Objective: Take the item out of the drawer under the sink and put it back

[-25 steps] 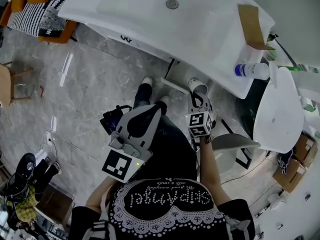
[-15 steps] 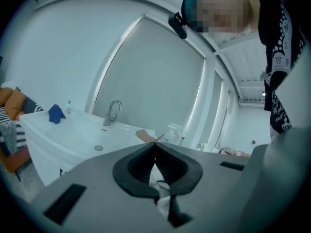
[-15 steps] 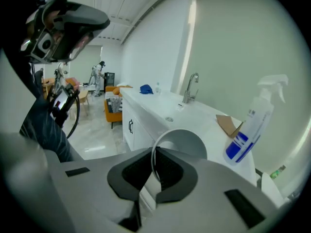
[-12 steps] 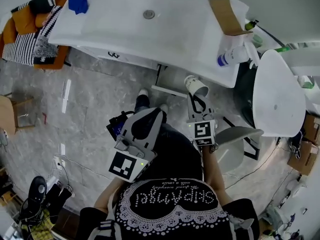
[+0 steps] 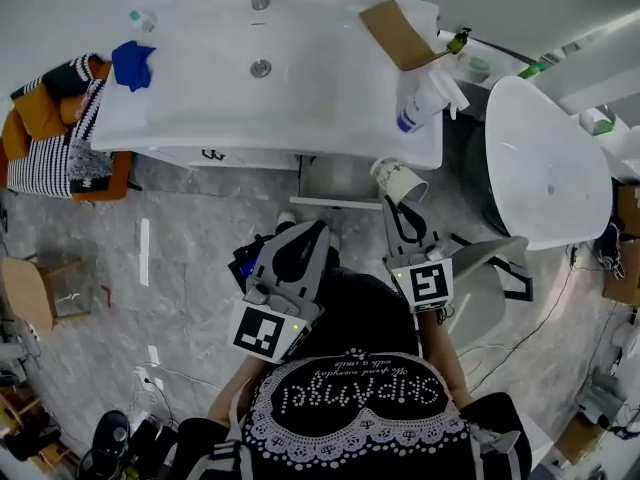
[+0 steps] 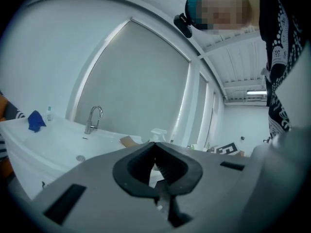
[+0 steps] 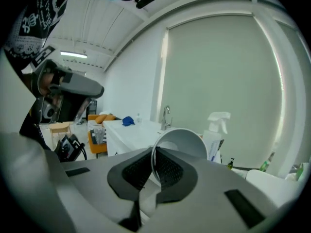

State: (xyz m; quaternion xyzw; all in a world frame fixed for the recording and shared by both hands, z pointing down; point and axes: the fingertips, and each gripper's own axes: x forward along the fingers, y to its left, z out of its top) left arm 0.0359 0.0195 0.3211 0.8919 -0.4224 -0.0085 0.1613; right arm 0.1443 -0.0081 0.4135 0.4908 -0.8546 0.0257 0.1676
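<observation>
A white paper cup [image 5: 399, 180] lies tilted on its side in front of the sink cabinet, and my right gripper [image 5: 393, 201] is shut on its rim. In the right gripper view the thin cup wall [image 7: 182, 141] is pinched between the black pads of that gripper [image 7: 154, 155], with the mouth facing the camera. My left gripper [image 5: 311, 232] hovers to the left of the cup, shut and empty; its tips [image 6: 155, 146] meet. The drawer opening [image 5: 335, 182] under the white sink [image 5: 300, 88] shows just behind the cup.
On the counter are a spray bottle [image 5: 424, 98], a piece of brown cardboard [image 5: 398, 33] and a blue cloth [image 5: 132, 63]. A white oval fixture [image 5: 545, 158] stands at the right. An orange seat with striped fabric [image 5: 55, 143] is at the left. Cables lie on the tiled floor.
My right gripper has lifted the cup upward, closer to the counter's front edge. The left gripper has risen slightly. The head view has swung so the whole sink now shows.
</observation>
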